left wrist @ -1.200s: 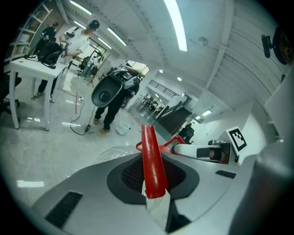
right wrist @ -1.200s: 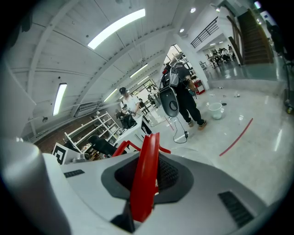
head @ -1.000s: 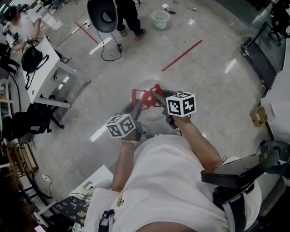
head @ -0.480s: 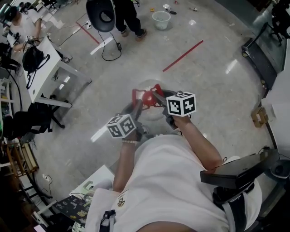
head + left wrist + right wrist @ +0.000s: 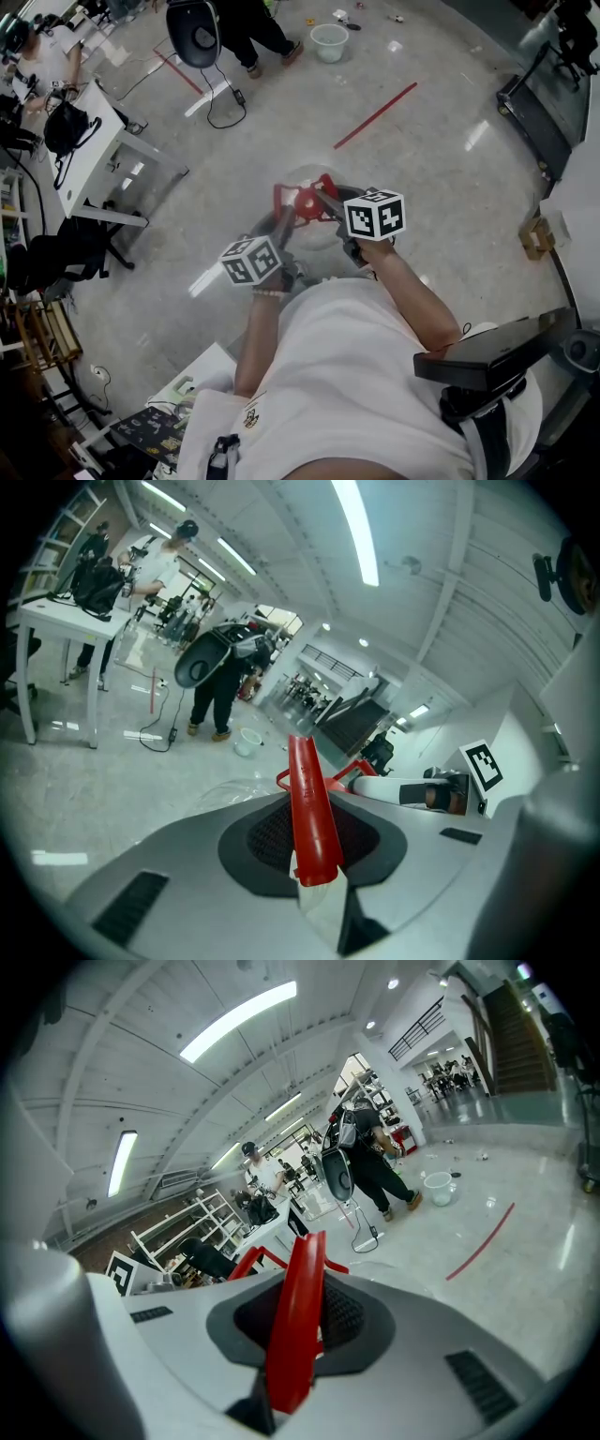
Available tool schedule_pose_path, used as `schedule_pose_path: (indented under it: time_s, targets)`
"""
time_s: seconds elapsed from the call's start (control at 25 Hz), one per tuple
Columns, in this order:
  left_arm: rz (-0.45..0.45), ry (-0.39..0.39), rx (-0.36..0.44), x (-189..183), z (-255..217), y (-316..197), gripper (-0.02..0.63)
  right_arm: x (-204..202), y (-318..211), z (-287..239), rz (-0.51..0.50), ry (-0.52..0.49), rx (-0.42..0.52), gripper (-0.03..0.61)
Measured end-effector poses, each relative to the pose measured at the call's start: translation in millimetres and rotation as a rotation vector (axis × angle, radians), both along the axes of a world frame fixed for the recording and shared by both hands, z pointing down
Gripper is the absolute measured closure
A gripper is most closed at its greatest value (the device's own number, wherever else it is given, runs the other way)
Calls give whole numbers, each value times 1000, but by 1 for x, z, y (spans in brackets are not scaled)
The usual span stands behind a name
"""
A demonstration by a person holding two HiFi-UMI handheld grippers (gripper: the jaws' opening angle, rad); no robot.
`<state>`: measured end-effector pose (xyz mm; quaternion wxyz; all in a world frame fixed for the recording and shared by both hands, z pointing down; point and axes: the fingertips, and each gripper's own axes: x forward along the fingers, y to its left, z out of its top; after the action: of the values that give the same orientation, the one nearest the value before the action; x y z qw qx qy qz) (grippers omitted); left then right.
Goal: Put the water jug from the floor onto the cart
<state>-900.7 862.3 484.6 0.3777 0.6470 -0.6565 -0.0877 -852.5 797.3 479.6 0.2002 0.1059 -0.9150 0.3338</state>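
Note:
The water jug is clear with a red cap and a red carrying handle. It sits just in front of the person's body in the head view. My left gripper is shut on one red arm of the handle. My right gripper is shut on the other red arm. Each gripper view shows the red strip pinched between its own jaws. The jug's clear shoulder shows beyond the left jaws. Whether the jug's base rests on the floor is hidden by the grippers and arms.
A black flat-topped frame stands close at the lower right. White desks line the left. A person with a black round chair and a white bucket are at the top. A red tape line crosses the floor.
Both grippers and the jug have kept still. The person at the top has carried the black round chair a little to the left.

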Motion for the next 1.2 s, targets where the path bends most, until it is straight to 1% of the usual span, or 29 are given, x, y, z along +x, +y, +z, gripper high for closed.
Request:
schedule_pose_path:
  time_s: [0.28, 0.56, 0.96, 1.2]
  targets:
    - [46, -1, 8, 14, -3, -13, 549, 18, -11, -2, 53, -6, 1, 512]
    - [141, -8, 3, 59, 1, -39, 549, 69, -33, 4, 141, 6, -1, 512]
    - [308, -9, -10, 144, 8, -89, 549, 161, -73, 8, 301, -5, -12, 512]
    - [426, -14, -10, 217, 10, -123, 551, 239, -97, 9, 422, -15, -14, 512]
